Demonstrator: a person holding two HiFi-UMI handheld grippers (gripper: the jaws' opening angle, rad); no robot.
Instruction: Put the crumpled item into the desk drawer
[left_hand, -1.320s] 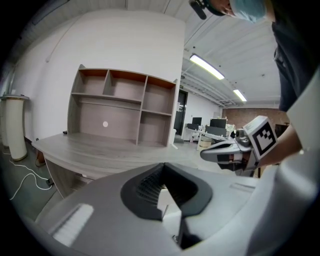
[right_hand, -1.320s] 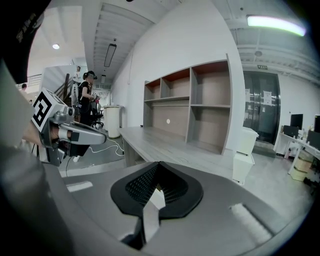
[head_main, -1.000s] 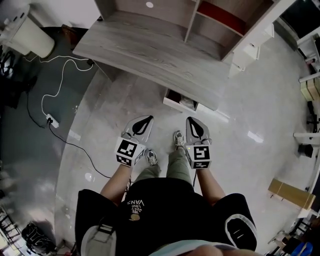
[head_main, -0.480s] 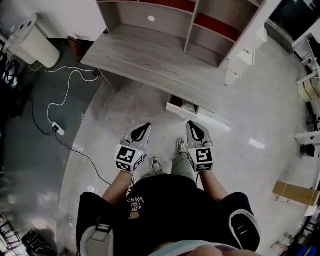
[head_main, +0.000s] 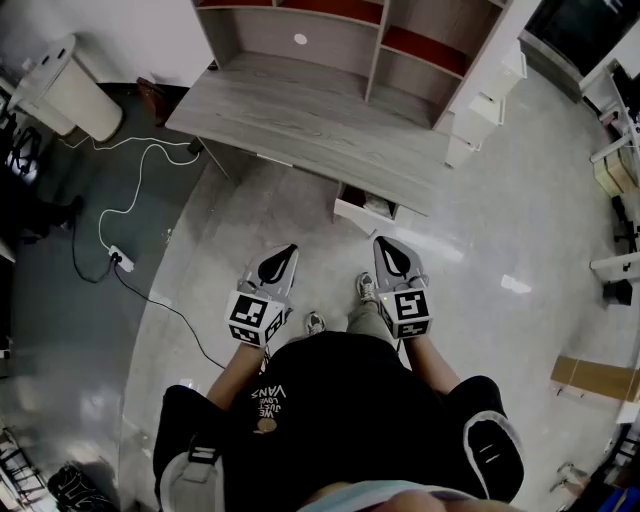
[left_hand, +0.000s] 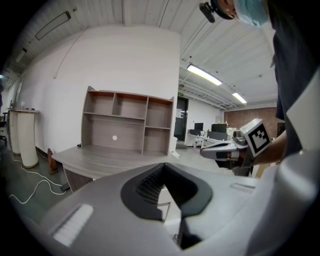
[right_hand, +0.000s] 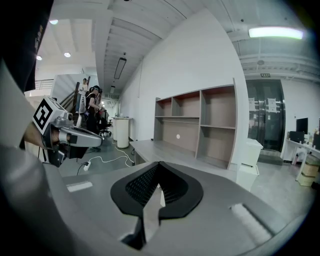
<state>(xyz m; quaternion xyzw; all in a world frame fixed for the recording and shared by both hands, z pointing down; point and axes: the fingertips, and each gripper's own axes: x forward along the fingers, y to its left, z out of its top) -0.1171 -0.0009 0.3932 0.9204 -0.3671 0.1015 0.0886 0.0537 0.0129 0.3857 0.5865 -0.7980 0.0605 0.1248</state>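
- Head view: the person stands on the near side of the desk (head_main: 300, 115) with both grippers held out side by side. The left gripper (head_main: 286, 254) and right gripper (head_main: 386, 247) have their jaws closed with nothing in them. The drawer (head_main: 362, 208) juts open under the desk's near edge, just beyond the right gripper. Something pale lies inside, too small to tell whether it is the crumpled item.
- Left gripper view: the jaws meet and are empty. The desk and shelves (left_hand: 127, 122) lie ahead to the left, and no crumpled item shows on the desk.
- Right gripper view: the jaws are pressed together on nothing, and no crumpled item shows here either.
- Handling, as a judgement: a crumpled item is likely light, soft and springy, not fragile. Pinching a thick fold near its middle should hold best, since a loose edge may slip or unfold.
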